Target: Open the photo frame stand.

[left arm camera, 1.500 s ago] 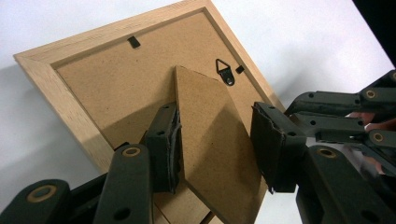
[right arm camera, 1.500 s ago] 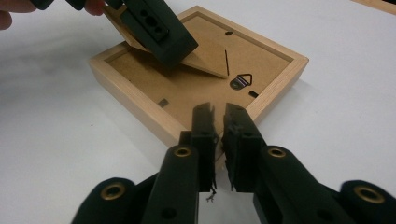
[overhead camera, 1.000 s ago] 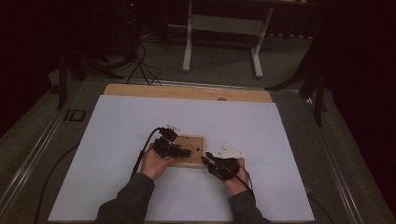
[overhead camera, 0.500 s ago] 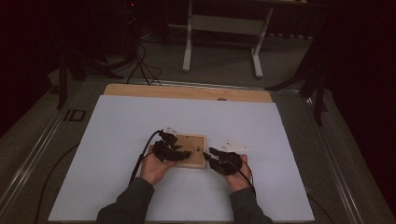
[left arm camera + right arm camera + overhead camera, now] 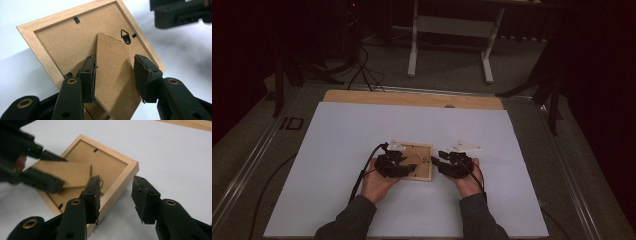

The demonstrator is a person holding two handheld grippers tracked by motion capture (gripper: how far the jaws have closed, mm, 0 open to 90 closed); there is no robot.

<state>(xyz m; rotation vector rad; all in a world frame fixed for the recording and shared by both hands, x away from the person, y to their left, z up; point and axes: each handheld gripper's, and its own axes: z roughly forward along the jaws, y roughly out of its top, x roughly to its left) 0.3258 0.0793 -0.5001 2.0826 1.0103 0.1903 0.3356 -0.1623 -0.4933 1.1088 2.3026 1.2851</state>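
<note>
A small wooden picture frame (image 5: 422, 167) lies face down on the white sheet, its brown backing (image 5: 62, 42) up. The hinged cardboard stand (image 5: 112, 55) is raised off the backing. My left gripper (image 5: 115, 75) spans the stand's width with a pad against each edge, so it is shut on it. A metal hanger (image 5: 125, 36) sits just past the stand's tip. My right gripper (image 5: 115, 195) is open at the frame's right corner (image 5: 130, 168), with one jaw over the backing and the other over the sheet. In the high view the left gripper (image 5: 394, 165) and right gripper (image 5: 452, 162) flank the frame.
The white sheet (image 5: 362, 130) covers most of the table, and a strip of bare wood (image 5: 412, 98) shows along its far edge. A white table base (image 5: 452, 30) and cables (image 5: 362, 65) stand on the floor beyond. Black cables trail from both grippers toward the person.
The left gripper has slid a little toward the person along the frame's back. The right gripper has edged forward to the frame's right side. The frame has stayed put.
</note>
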